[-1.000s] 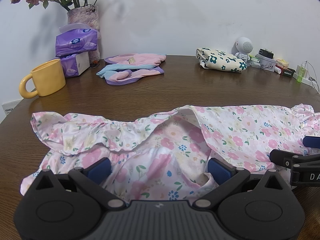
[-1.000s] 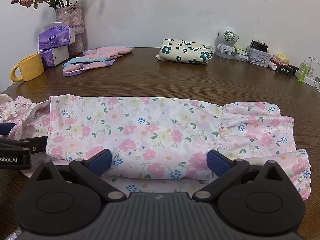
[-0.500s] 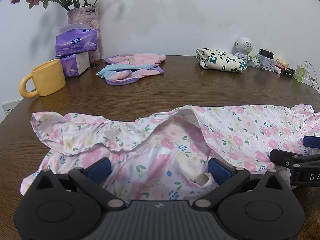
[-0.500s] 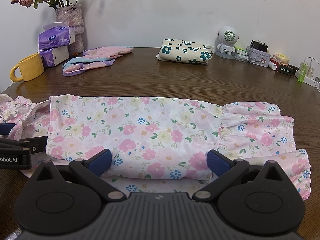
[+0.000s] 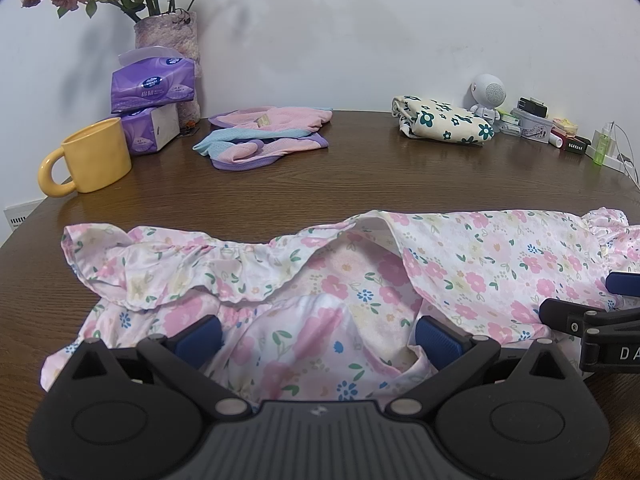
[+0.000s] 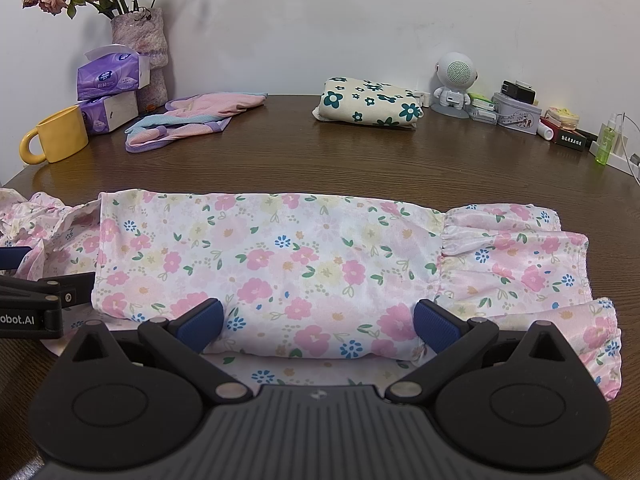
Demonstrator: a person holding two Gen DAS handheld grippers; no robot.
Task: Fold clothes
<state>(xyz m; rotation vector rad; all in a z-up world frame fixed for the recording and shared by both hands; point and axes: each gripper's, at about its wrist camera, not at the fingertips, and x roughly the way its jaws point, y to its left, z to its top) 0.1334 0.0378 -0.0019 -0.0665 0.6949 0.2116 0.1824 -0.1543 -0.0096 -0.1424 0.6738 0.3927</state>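
Floral dress (image 6: 280,256) spread flat on table (image 6: 360,168). Left tool (image 5: 318,334) and right tool (image 6: 318,326) both released, low over near hem, grasping nothing.

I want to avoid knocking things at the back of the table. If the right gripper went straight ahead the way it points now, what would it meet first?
The right gripper, jaws open, would first meet the pink floral garment lying right at its fingertips. Beyond that is bare table, then probably the folded cream floral cloth, though depth is hard to judge.
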